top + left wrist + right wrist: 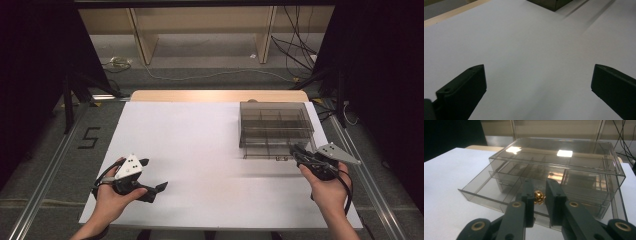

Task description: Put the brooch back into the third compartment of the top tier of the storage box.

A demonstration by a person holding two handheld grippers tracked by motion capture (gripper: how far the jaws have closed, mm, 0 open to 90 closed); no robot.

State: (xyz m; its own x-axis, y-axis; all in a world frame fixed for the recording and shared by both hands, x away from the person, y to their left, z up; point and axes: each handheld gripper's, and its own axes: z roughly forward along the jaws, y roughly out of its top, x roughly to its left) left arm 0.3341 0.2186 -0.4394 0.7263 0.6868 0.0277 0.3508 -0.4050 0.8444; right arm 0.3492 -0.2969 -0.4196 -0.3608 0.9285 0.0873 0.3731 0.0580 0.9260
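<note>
The right gripper [539, 195] is closed narrowly on the small gold knob [539, 197] of the clear organizer's lowest drawer [486, 192], partly open. The plastic looks light, stiff and slippery, so the knob is the best hold. The left gripper [537, 82] rests wide open over the table [200, 145].

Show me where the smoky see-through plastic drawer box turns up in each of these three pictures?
High view: the smoky see-through plastic drawer box sits right of centre, its lowest drawer pulled out toward the right gripper.
Left gripper view: one dark corner of it at the top edge.
Right gripper view: it spans the middle, the jaws closed around a small gold knob.
Shared landmark: the white table sheet.
</note>
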